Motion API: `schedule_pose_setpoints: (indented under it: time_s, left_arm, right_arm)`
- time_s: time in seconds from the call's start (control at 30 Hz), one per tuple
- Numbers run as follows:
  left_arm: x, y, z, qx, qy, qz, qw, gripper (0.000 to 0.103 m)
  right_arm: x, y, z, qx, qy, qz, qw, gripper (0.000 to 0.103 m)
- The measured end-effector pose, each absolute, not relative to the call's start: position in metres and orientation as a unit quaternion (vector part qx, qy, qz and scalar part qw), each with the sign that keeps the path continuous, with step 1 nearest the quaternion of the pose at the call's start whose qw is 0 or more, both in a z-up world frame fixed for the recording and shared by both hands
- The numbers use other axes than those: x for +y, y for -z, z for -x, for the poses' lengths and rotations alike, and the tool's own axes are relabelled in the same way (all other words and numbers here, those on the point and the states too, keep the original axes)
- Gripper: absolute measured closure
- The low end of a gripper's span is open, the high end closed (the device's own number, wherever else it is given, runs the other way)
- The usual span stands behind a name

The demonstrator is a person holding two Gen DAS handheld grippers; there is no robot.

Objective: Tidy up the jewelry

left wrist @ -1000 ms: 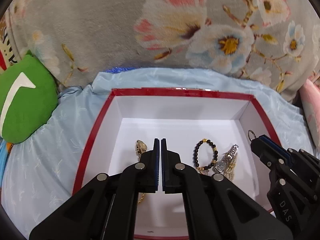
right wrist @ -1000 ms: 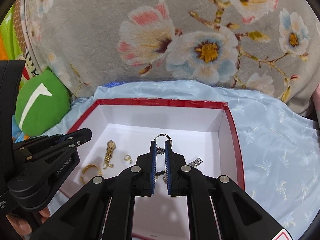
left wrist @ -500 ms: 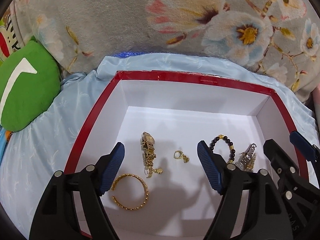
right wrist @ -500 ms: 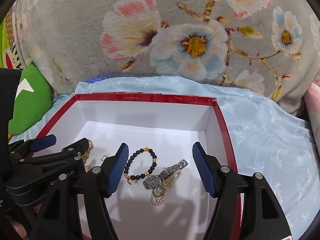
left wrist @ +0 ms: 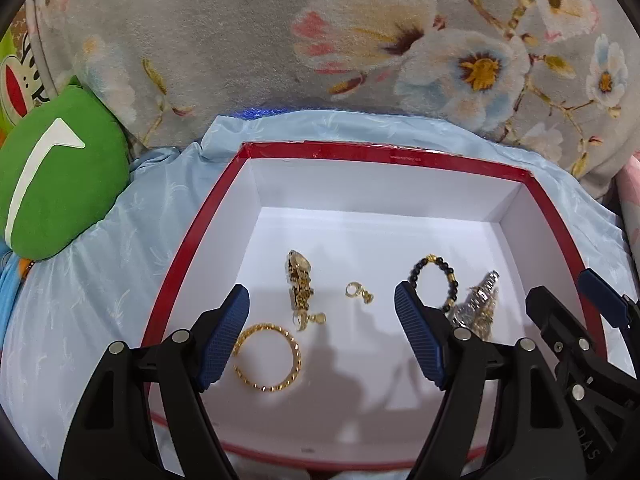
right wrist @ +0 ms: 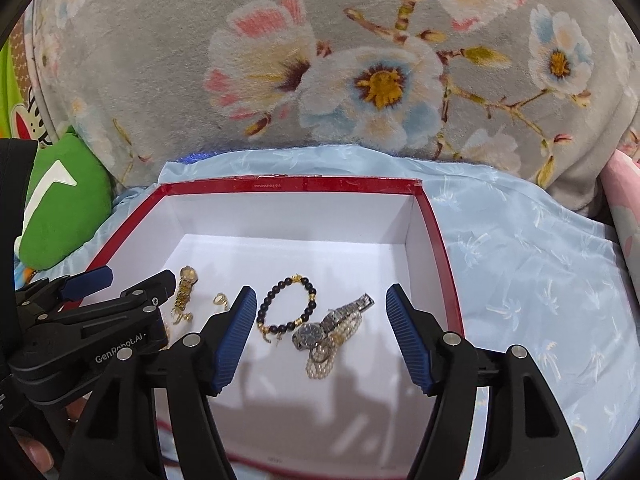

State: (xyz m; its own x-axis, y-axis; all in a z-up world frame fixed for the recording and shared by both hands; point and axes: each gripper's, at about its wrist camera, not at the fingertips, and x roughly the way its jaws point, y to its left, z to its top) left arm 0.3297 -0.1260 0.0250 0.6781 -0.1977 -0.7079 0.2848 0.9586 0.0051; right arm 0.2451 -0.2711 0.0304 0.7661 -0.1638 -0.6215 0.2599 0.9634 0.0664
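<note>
A white box with a red rim (left wrist: 384,152) lies on a light blue cloth. On its floor lie a gold watch (left wrist: 298,280), a gold bangle (left wrist: 268,358), a small gold ring (left wrist: 358,291), a black bead bracelet (left wrist: 436,280) and a silver watch (left wrist: 476,304) on a pearl strand (right wrist: 324,360). My left gripper (left wrist: 320,292) hangs open over the gold pieces, nothing between its pads. My right gripper (right wrist: 321,294) is open above the bead bracelet (right wrist: 286,304) and silver watch (right wrist: 332,322), holding nothing. Each gripper shows at the edge of the other's view.
A grey floral blanket (left wrist: 240,40) rises behind the box. A green cushion (left wrist: 60,184) sits at the left, something pink (right wrist: 624,208) at the far right. The blue cloth (right wrist: 520,260) spreads right of the box. A hand (right wrist: 36,456) shows at the lower left.
Both grippers went from shut to wide open. A small metal ring at the right fingertips is gone from them. The gold bangle now lies in plain view on the box floor.
</note>
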Motion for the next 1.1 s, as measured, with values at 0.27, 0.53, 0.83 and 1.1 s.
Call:
schedule_pose_setpoints:
  time_s: [0.27,0.53,0.83,1.1]
  left_arm:
    - [-0.104,-0.033,-0.277,0.376,0.134,-0.062,0.915,0.03]
    - [-0.074,-0.033,-0.215,0.367,0.117,-0.071,0.92,0.025]
    - [-0.047,-0.007,-0.157,0.388,0.117,-0.068,0.912,0.019]
    - [-0.034,0.026,-0.135,0.414,0.107,-0.066,0.901,0.019]
  right_arm:
    - [-0.25,-0.039,-0.183,0.312,0.12,-0.069,0.94,0.029]
    - [-0.226,-0.037,-0.111,0.307,0.127,-0.068,0.941,0.022]
    - [-0.2,-0.008,-0.055,0.33,0.128,-0.07,0.933,0.017]
    - [-0.196,0.027,-0.038,0.361,0.135,-0.085,0.919,0.017]
